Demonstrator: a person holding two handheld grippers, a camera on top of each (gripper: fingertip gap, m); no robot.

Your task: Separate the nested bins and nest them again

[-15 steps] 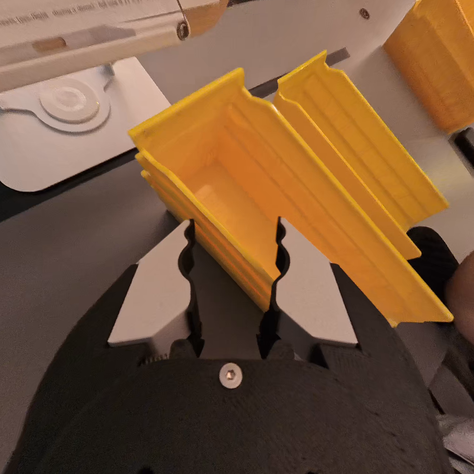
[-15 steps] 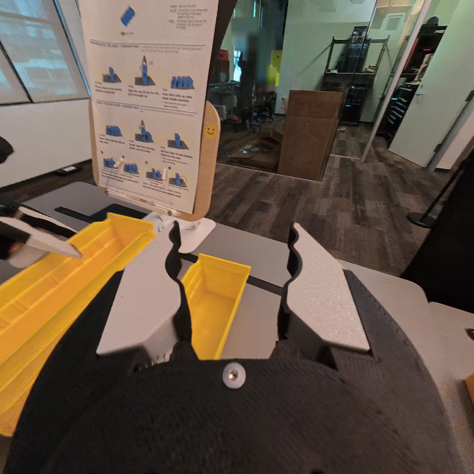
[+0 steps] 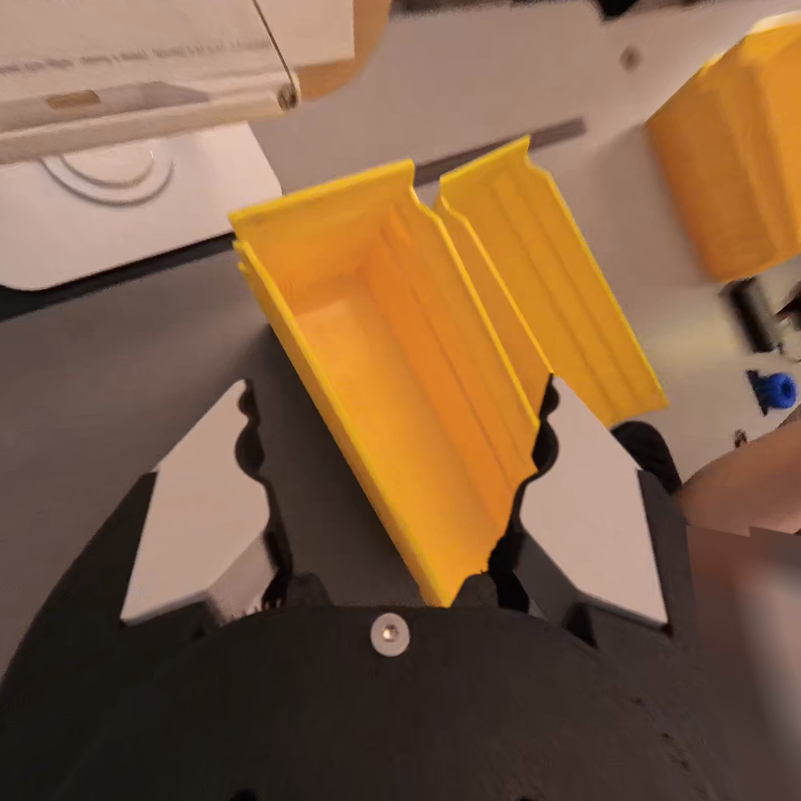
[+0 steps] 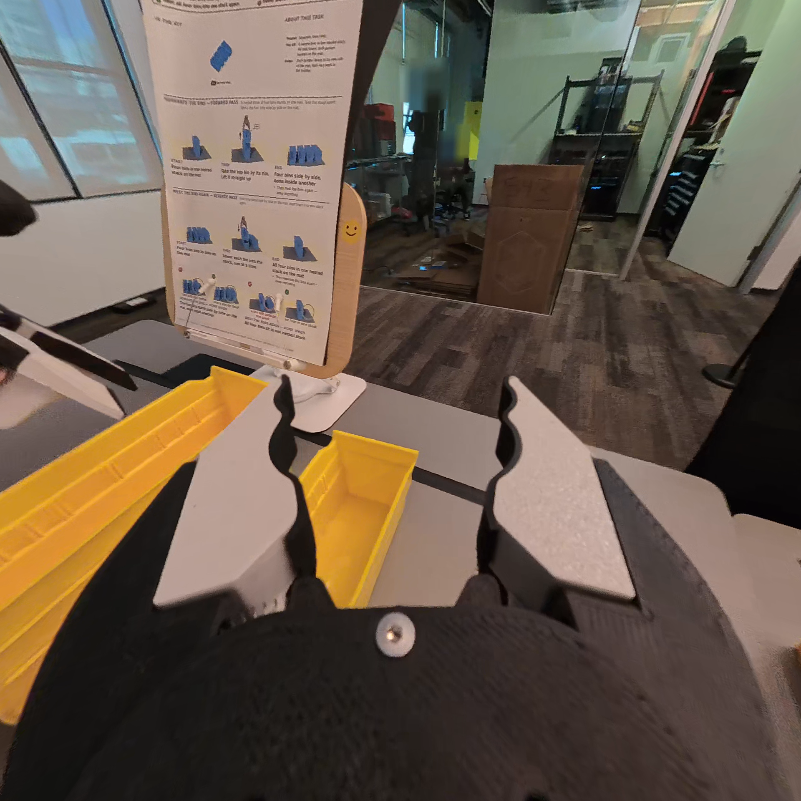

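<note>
Yellow plastic fills the left wrist view: a nested stack of bins (image 3: 390,346) stands on the dark grey mat (image 3: 108,390), its rims layered at the far left corner, and a single yellow bin (image 3: 550,277) stands just beside it on the right, the two long walls nearly touching; a third bin (image 3: 728,164) sits well apart at the upper right on the pale table (image 3: 477,78); the left gripper (image 3: 396,390) has its jaws spread wide around the near end of the stack, the left finger (image 3: 203,498) standing clear of the stack's wall with mat showing between, the right finger (image 3: 581,477) close against the stack's right wall, though the blur does not let me tell whether it touches; nothing is clamped; in the right wrist view the right gripper (image 4: 396,390) is likewise spread open and holds nothing, hovering above a small yellow bin (image 4: 359,511) that stands alone on the table, seen below and between the fingers; a long yellow bin (image 4: 108,477) lies to its left, with the other gripper's pale finger (image 4: 65,381) above its far side; behind stands a wooden board with an instruction sheet (image 4: 255,195) on a white stand (image 4: 325,403).
</note>
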